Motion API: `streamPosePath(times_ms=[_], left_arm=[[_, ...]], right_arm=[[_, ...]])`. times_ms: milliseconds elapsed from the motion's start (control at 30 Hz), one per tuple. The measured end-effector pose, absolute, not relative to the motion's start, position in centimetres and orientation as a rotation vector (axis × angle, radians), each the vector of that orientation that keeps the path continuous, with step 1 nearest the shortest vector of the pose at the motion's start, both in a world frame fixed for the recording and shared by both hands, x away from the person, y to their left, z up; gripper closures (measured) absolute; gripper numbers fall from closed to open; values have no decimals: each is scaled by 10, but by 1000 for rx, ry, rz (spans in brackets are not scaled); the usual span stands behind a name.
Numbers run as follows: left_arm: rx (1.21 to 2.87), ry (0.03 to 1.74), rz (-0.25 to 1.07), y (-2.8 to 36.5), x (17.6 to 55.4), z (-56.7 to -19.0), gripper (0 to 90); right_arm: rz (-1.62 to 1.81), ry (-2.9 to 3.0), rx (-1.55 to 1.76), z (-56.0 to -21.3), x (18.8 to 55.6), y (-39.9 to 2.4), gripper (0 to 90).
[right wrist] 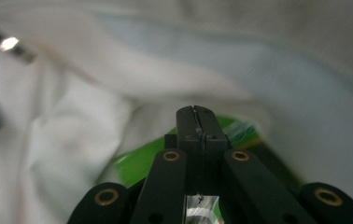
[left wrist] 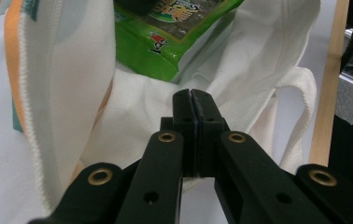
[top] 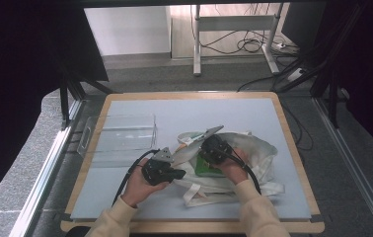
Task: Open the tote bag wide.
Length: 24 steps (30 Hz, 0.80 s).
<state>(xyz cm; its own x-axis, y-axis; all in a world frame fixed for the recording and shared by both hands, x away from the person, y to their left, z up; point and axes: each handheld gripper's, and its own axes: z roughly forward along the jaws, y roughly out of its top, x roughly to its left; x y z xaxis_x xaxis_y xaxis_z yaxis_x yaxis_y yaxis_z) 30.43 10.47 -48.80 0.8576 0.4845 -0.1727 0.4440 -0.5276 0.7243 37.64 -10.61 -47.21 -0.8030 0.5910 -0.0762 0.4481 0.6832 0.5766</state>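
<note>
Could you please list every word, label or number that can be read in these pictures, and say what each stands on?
Green packet in the white tote bag: printed lettering near its upper edge and a small red figure, all too blurred and cropped to read.
Same packet, right gripper view: colours alone, nothing legible.
High view: no readable text on the bag, the clear plastic box or the table.

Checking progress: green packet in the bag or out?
Partly in. The green packet lies in the mouth of the white bag, fabric around it, its top still exposed in the high view.
</note>
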Motion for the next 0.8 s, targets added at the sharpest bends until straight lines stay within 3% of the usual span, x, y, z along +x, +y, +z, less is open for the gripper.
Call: streamPosePath(times_ms=[367,800], left_arm=[[2207,671,48,105,307,-490,893],[2210,675,42,103,308,-492,892]], right_arm=[[853,2578,885,-482,411,-108,891],[862,2586,896,-489,427,-102,891]])
